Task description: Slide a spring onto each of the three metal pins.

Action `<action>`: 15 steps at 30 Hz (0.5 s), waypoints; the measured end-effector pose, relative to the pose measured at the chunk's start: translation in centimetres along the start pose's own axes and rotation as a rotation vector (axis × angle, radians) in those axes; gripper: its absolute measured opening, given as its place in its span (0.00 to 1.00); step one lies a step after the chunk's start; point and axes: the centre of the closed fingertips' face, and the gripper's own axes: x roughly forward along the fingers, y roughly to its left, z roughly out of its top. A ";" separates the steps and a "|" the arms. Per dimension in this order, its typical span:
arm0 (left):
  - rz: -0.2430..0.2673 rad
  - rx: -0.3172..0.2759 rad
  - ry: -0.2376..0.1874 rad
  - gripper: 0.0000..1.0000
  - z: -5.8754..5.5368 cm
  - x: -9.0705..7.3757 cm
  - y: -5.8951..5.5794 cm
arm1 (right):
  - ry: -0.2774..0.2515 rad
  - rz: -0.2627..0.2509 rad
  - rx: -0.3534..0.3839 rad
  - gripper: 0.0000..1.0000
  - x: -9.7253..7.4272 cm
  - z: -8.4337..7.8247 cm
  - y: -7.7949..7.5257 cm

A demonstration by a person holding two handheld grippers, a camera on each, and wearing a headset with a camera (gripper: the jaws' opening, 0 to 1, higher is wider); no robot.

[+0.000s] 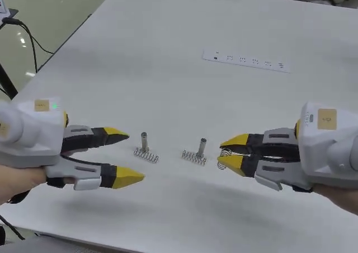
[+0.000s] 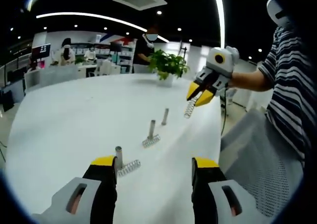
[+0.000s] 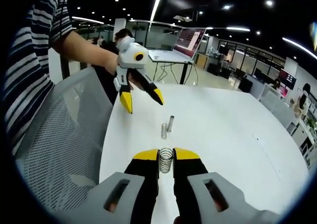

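Near the front edge of the white surface (image 1: 168, 85), the left pin (image 1: 144, 141) and the middle pin (image 1: 202, 146) stand upright, the first spring (image 1: 146, 155) lying at the left pin's base, the second spring (image 1: 194, 158) at the middle pin's. Fingers of the left gripper (image 1: 122, 155) are spread wide and empty beside the left pin. Fingers of the right gripper (image 1: 230, 151) pinch the held spring (image 1: 222, 159) near the middle pin. Bare surface runs beyond to a power strip (image 1: 246, 61)

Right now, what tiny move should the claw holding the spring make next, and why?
Probably shift the right claw so its held spring lines up over the nearest bare pin. The claw is shut on that spring, and no pin wears one yet.
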 end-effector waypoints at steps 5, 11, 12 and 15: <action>0.023 -0.006 -0.011 0.65 0.0 -0.4 0.5 | -0.001 -0.011 0.005 0.07 0.0 -0.1 -0.2; 0.041 0.011 -0.023 0.86 0.1 -0.5 0.5 | 0.010 -0.042 0.034 0.07 -0.4 -0.8 -1.1; 0.045 0.010 -0.027 0.89 0.2 -0.5 0.5 | 0.015 -0.048 0.036 0.07 -0.4 -0.9 -1.2; 0.069 0.008 -0.034 0.94 0.2 -0.5 0.9 | 0.018 -0.072 0.045 0.07 -0.7 -1.3 -1.9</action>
